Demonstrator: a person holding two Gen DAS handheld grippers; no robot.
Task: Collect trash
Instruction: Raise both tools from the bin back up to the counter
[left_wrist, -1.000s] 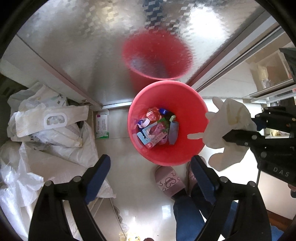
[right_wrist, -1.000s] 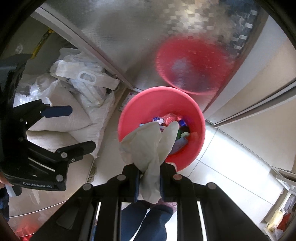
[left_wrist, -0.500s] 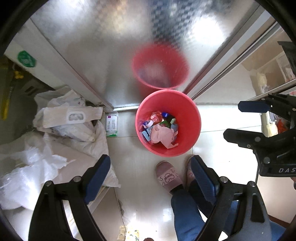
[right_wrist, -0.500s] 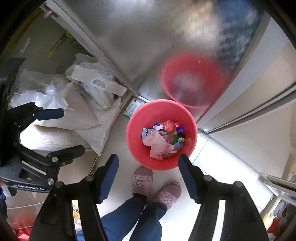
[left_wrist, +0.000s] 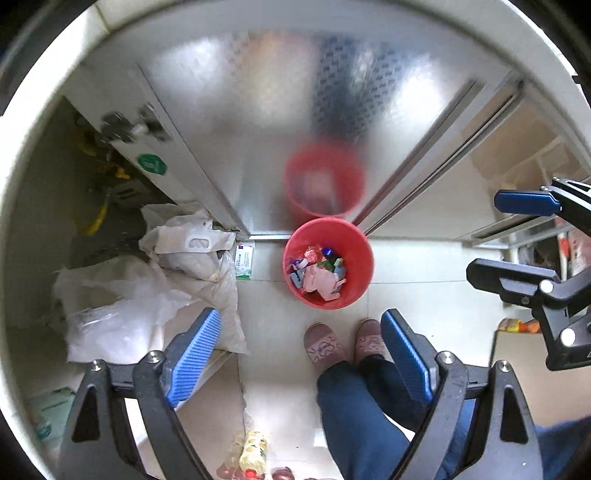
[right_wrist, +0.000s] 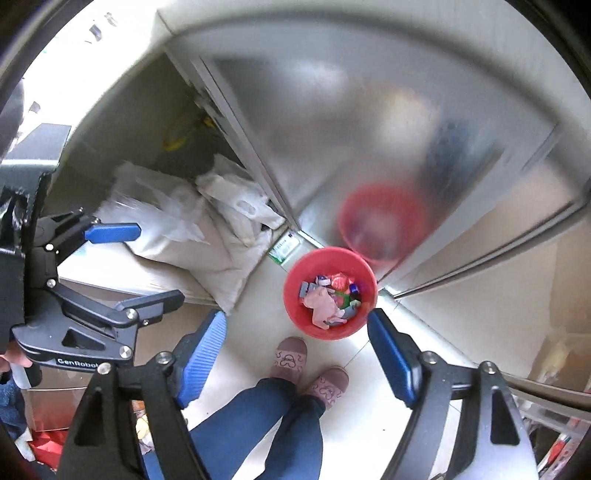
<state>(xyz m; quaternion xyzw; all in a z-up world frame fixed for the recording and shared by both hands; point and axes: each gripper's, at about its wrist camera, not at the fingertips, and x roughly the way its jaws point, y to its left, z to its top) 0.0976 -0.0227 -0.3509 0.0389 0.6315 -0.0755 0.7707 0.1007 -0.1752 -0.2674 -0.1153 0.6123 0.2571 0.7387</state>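
A red trash bin (left_wrist: 354, 295) stands on the floor far below, in front of a shiny metal door; it also shows in the right wrist view (right_wrist: 295, 291). A crumpled whitish glove (left_wrist: 319, 282) lies inside on top of several colourful wrappers, and the glove shows again in the right wrist view (right_wrist: 323, 304). My left gripper (left_wrist: 299, 354) is open and empty, high above the bin. My right gripper (right_wrist: 295, 354) is open and empty too, also high above it. The right gripper appears at the right edge of the left wrist view (left_wrist: 517, 236).
The person's slippered feet (left_wrist: 341, 343) stand just in front of the bin. White sacks and plastic bags (left_wrist: 177, 280) are piled at the left. A small white-green box (left_wrist: 244, 261) lies beside the bin. The metal door (left_wrist: 295, 110) reflects the bin.
My right gripper opened and let go of the glove, which dropped into the red bin. Both grippers have risen well away from the bin since then.
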